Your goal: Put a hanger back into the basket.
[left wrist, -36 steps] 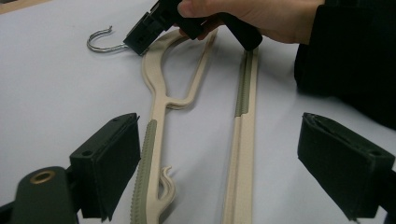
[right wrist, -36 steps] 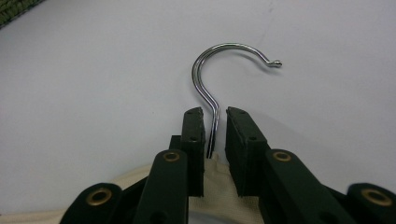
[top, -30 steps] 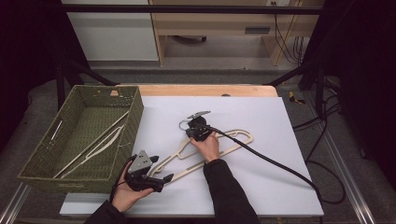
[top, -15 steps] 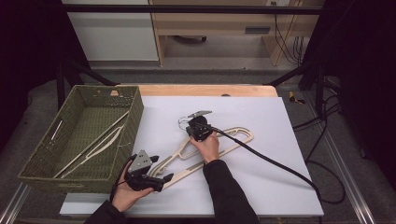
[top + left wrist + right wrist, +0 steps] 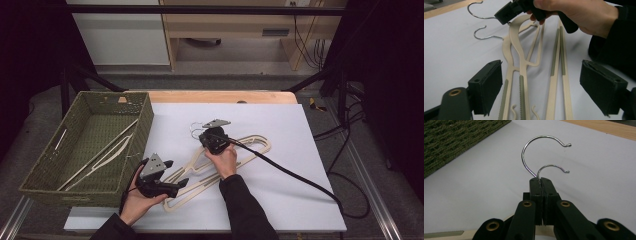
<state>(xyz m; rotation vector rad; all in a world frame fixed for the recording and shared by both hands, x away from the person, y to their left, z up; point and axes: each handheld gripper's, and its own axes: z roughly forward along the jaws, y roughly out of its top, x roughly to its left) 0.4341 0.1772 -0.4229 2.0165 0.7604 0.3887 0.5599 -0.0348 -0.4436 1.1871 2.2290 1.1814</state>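
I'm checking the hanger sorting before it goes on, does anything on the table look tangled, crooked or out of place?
Slightly: two cream hangers lie overlapped and askew on the white table, hooks side by side. The right gripper is shut on one metal hook. The green basket already holds hangers.

White tabletop [image 5: 280, 150] is lit evenly from overhead; surroundings are left dark. Soft shadows are cast under hangers [image 5: 524, 65]. Hand [image 5: 579, 12] & near jaws are slightly blurred; no glare is seen.
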